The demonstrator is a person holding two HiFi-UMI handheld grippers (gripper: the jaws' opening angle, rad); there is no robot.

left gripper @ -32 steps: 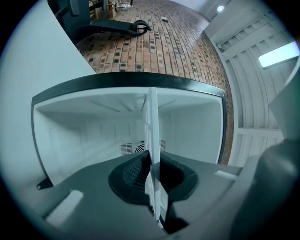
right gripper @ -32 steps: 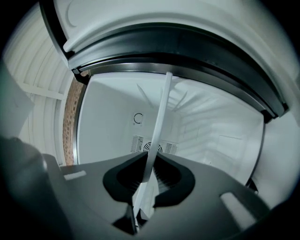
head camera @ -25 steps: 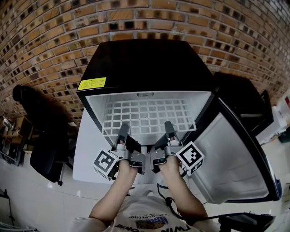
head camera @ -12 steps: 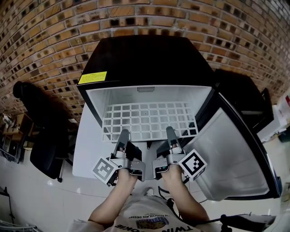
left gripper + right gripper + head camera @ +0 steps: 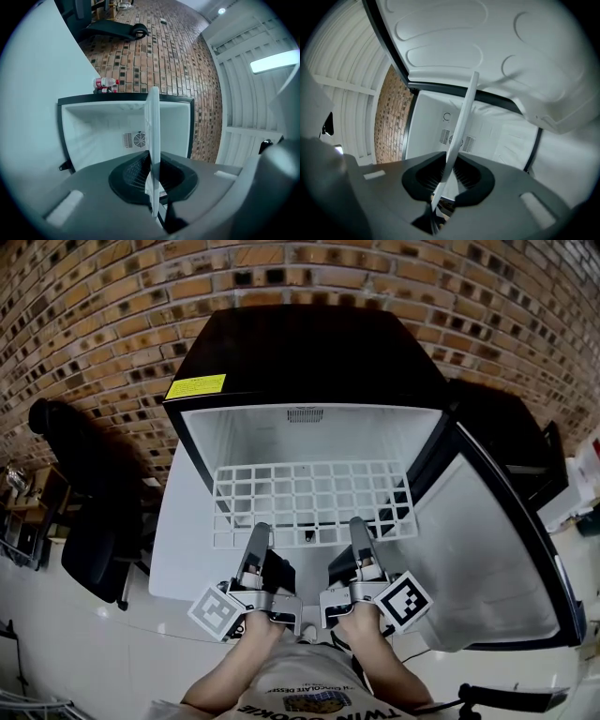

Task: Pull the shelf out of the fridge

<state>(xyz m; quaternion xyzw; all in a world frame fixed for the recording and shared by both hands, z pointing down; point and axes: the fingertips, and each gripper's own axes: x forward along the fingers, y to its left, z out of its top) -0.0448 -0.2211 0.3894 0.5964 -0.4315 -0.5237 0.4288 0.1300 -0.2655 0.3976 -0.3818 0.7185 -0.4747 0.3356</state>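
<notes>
1 fridge [image 5: 300, 352], 1 shelf [image 5: 309, 504], 2 grippers: left gripper [image 5: 259, 532] pinches shelf edge; right gripper [image 5: 357, 527] jaws opening w/ shelf between.

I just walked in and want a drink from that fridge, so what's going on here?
A person holds a claw in each hand, both at the front edge of the white wire shelf, which juts partway out of the open black fridge. The left claw is shut on the shelf. The right claw has its jaws opening, with the shelf's edge between them.
</notes>
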